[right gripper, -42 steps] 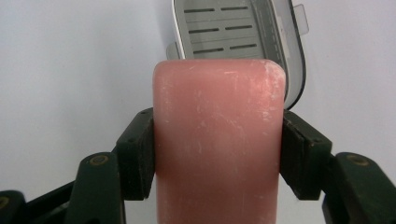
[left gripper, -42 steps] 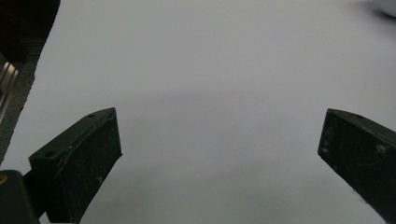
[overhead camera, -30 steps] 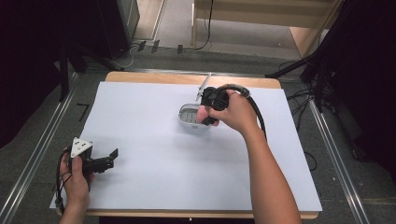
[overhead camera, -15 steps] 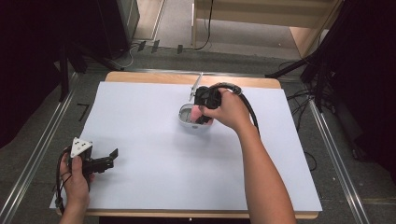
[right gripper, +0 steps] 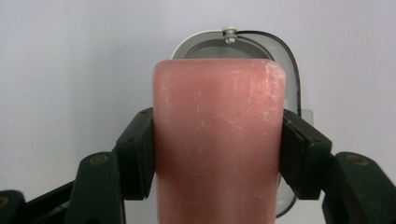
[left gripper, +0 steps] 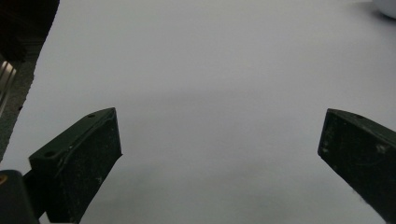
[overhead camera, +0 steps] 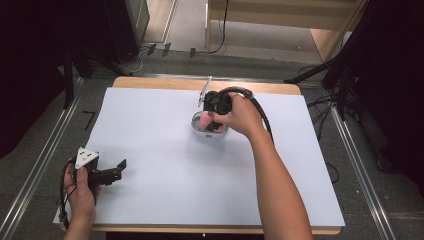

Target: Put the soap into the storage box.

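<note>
While the pink block sits clamped over the dish, the alignment of those two is what the next move looks to hinge on.

key relation: right gripper (right gripper: 217, 149) holds the pink block (right gripper: 218, 140) directly above the oval dish (right gripper: 290, 88); in the right gripper view the dish rim shows past the block's top and right edge, so the block is roughly centred on it, a bit left of centre.
block axis: long axis runs along the jaws, out away from the hand, and looks in line with the dish's longer side.
contact: cannot tell whether the block touches the dish floor or hangs just over it.
right gripper state: jaws pinching the block by its two long flanks, pads flat on both sides.
nearer hand: right hand (overhead camera: 240, 116), on the dish (overhead camera: 200, 131) at mid-table toward the far edge.
left gripper (overhead camera: 119, 168): jaws spread wide, nothing between them, low over the white sheet (overhead camera: 165, 170) near the front left corner, well apart from the dish.
likely step: my guess, setting the block into the dish.
</note>
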{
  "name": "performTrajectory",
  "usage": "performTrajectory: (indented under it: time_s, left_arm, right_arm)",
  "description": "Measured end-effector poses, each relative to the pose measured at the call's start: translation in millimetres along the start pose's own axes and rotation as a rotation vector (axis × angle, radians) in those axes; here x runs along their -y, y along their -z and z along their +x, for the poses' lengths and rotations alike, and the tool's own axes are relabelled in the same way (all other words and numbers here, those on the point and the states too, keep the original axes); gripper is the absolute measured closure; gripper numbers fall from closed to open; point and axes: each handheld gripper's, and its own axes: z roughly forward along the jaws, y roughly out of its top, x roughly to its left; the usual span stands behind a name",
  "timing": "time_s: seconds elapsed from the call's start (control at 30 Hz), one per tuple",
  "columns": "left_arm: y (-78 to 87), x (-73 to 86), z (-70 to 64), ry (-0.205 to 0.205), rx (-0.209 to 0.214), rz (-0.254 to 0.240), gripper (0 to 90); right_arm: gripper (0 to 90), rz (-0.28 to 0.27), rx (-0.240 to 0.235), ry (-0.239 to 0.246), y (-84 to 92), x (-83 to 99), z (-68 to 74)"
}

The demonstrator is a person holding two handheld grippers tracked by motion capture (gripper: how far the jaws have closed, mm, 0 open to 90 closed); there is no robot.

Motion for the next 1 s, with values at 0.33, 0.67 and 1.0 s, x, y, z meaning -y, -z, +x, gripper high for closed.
performTrajectory:
  time_s: [0.33,0.67,1.0]
  left_arm:
    - [0.2,0.0,0.6,0.001,0.003,0.001,0.0]
    - [0.1,0.0,0.6,0.003,0.004,0.000,0.0]
    - [0.4,0.0,0.5,0.001,0.003,0.002,0.0]
  right_arm:
    - [38.6,0.013,-0.002,0.003,-10.0,-2.8,-7.5]
    - [38.5,0.032,-0.004,0.005,-17.2,-1.6,-11.5]
    - [35.6,0.009,-0.021,-0.037,-13.2,1.3,-12.6]
